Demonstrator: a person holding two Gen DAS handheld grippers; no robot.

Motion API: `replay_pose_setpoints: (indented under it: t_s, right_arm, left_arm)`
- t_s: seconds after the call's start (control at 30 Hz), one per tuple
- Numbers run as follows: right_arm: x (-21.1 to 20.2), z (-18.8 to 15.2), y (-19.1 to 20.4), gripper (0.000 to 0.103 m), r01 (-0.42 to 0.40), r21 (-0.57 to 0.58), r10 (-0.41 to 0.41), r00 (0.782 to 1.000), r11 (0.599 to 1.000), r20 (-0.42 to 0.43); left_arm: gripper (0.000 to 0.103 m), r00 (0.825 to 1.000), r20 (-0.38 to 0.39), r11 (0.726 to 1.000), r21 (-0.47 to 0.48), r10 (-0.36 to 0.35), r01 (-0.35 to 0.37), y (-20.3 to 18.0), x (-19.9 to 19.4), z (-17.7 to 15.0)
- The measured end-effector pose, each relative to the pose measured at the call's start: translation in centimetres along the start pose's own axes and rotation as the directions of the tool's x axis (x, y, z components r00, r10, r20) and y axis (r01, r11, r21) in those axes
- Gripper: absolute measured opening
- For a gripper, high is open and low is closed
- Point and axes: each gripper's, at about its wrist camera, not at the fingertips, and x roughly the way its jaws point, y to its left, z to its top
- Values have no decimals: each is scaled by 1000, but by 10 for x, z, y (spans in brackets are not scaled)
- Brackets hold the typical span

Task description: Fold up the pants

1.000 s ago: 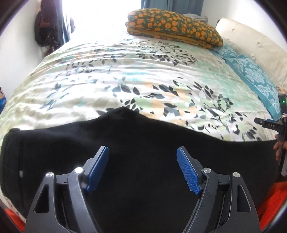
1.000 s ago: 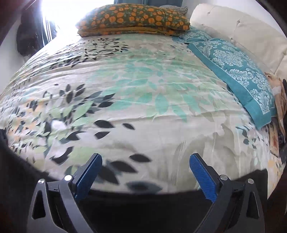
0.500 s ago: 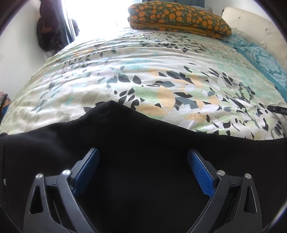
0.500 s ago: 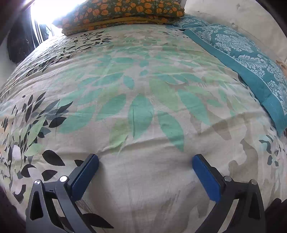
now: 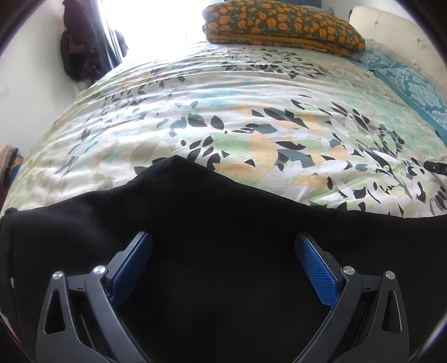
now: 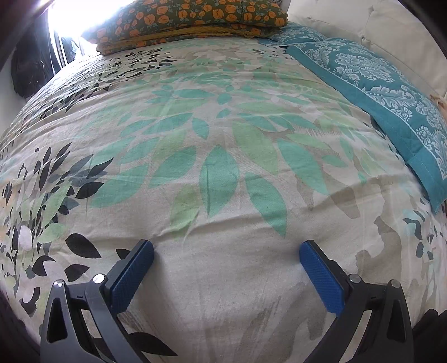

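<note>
Black pants [image 5: 223, 223] lie flat across the near edge of a bed with a leaf-print cover [image 5: 223, 111]. My left gripper [image 5: 223, 245] is open and empty, hovering low over the middle of the pants, blue pads wide apart. My right gripper [image 6: 226, 251] is open and empty over bare leaf-print cover [image 6: 218, 156]; the pants do not show clearly in the right wrist view. The tip of the other gripper [image 5: 437, 167] peeks in at the left wrist view's right edge.
A folded orange-flowered blanket [image 5: 279, 25] lies at the far side of the bed. Teal patterned pillows [image 6: 377, 83] line the right side against a cream headboard [image 6: 363, 25]. Dark clothes [image 5: 81, 44] hang by the bright window at far left.
Both grippers have moved forward over the bed. The right gripper passed beyond the pants' edge onto bare cover. The left gripper's jaws widened slightly and it sits lower over the pants.
</note>
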Motion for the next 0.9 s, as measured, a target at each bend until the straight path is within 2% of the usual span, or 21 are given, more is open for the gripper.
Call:
replay_pose_setpoints:
  t_s: [0.33,0.5,0.6,0.7,0.9]
  right_arm:
    - [0,0,0,103,0,1,0,1000,1000,0]
    - [0,0,0,103,0,1,0,1000,1000,0]
    - [0,0,2,103,9,2,-9,1000,1000,3]
    - [0,0,1,103,3,6,-3,1000,1000,3]
    - [0,0,0,103,1,5,-1,1000,1000,-1]
  left_arm:
    - [102,1000,5,1000,-13,-18,18,3,0,0]
    - [102,997,-69,999,-24,-41,39,8,-7,3]
    - [101,988,-131,996,-40,-80,75,13,-28,-9]
    - [101,978,-106,982,-88,-179,170,21,-57,-29]
    - [101,984,-87,987,-36,-158,155,36,-76,-53]
